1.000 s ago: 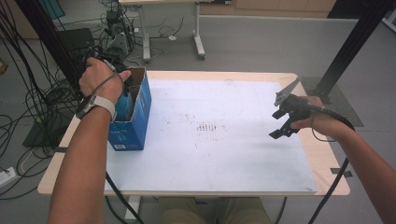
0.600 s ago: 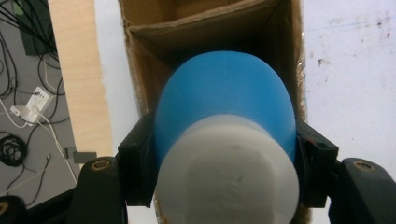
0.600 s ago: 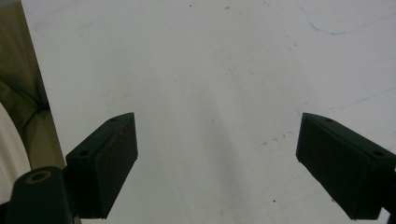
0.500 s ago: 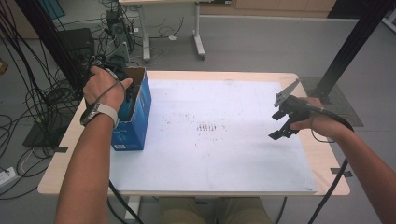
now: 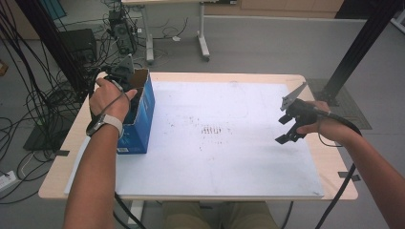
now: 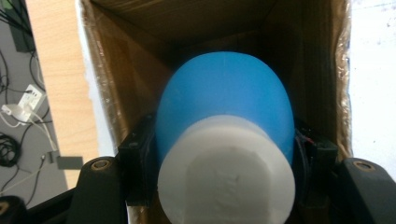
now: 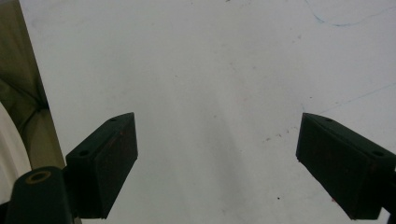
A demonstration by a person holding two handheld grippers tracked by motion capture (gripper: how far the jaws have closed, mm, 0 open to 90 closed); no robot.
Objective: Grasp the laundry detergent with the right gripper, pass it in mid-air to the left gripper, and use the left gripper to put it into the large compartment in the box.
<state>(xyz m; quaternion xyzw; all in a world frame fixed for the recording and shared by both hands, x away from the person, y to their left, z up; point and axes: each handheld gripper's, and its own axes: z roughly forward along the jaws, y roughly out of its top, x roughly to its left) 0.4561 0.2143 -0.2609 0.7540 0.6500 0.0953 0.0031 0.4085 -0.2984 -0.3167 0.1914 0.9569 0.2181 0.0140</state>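
Closest in the left gripper view: a blue rounded object (image 6: 224, 98), smooth and dome-shaped, matte blue over its bulging body, capped at the near end by a white faceted collar (image 6: 226, 179) with a flat, roughly many-sided face. Clamped at its widest part by the left gripper (image 6: 224, 154), one black jaw pressed against each flank, closed only as far as the blue body allows. Beyond and around it, the brown inner walls of an open cardboard box (image 6: 140, 51), the blue dome pointing down into the box's shaded interior, not clear whether touching the bottom. From the high view, the same box (image 5: 143, 107), blue outside with brown flaps, standing at the left edge of the white sheet (image 5: 224, 157) on the wooden table (image 5: 329, 164), the left gripper (image 5: 125, 78) sunk into its open top under the left hand (image 5: 109, 98), a watch on the wrist. Well apart on the right side, the right gripper (image 5: 285, 129) held over the white sheet, jaws spread wide with bare sheet between them, gripping and touching nothing; in the right gripper view, right gripper (image 7: 217, 154) the same, both black pads far apart above faintly marked white surface.
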